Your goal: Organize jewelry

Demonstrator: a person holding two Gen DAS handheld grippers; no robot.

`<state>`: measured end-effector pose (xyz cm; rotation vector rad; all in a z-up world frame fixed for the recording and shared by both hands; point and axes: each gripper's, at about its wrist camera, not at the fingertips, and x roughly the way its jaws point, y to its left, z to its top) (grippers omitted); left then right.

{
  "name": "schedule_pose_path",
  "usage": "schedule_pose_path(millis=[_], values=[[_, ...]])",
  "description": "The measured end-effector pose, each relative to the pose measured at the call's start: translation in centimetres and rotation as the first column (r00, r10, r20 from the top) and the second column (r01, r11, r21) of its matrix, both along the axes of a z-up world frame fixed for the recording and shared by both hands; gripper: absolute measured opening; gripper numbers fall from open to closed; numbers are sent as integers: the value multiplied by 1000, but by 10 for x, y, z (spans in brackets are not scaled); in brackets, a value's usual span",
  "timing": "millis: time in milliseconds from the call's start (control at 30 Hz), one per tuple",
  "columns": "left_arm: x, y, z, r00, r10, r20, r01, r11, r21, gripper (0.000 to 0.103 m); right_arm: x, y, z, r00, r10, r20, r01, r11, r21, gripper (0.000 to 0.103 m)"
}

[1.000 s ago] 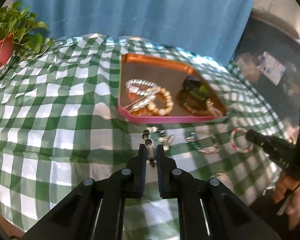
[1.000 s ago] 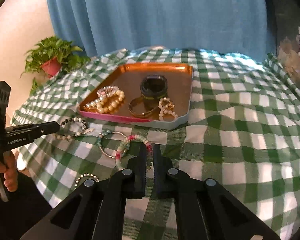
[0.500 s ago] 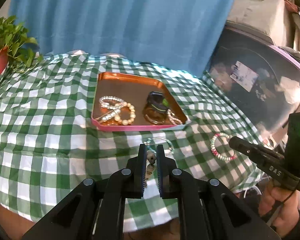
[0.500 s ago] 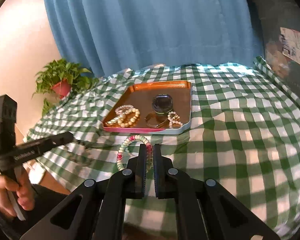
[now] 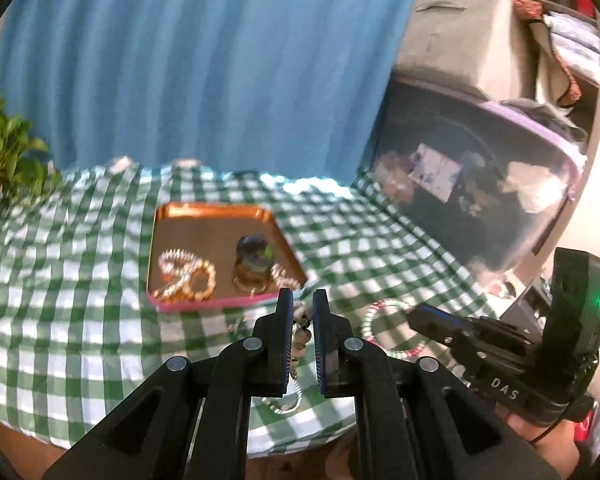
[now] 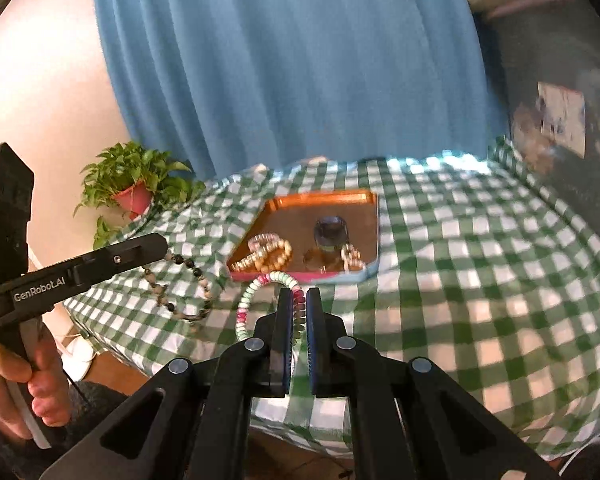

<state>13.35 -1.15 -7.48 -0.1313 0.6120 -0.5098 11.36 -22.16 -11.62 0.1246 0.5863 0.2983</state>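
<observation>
An orange tray point(image 5: 204, 304) point(image 6: 300, 278) with a pink front rim sits mid-table on the green checked cloth. It holds pearl bracelets point(image 5: 188, 280), a dark round band point(image 6: 331, 232) and a gold bangle. My left gripper point(image 5: 300, 304) is shut on a grey-and-black bead bracelet point(image 5: 302, 334) that hangs above the cloth; in the right wrist view this bracelet point(image 6: 180, 284) dangles from the left gripper point(image 6: 158, 245). My right gripper point(image 6: 299, 300) is shut on a pink, white and green bead bracelet point(image 6: 256, 292), also lifted. From the left wrist the right gripper point(image 5: 418, 316) shows with the pastel bracelet point(image 5: 380, 308).
A silver bangle point(image 5: 284, 402) lies on the cloth near the front table edge, below my left fingers. A potted plant point(image 6: 134, 196) stands at the back left. A blue curtain hangs behind, and a dark bulky case point(image 5: 480, 184) stands right of the table.
Both grippers have risen and drawn back from the table, each lifting its bracelet off the cloth. The tray and cloth now look smaller and farther.
</observation>
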Motion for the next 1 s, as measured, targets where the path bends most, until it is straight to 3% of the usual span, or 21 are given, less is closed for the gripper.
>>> schedule_pose_path(millis=[233,600,833,1000], values=[[-9,-9,34,997,-36,73,38,999,-18,10,-7,2,35,997,14,77,-15,1000,7,6],[20,-13,37,996,-29,79,33,999,-40,10,11,3,61,988,62,140,-63,998,-3,6],[60,12,31,997,19,75,-11,995,-97,10,51,5,55,988,82,128,-80,997,-20,6],[96,18,11,999,28,45,-24,995,-95,10,90,16,38,989,100,108,-100,995,-7,6]])
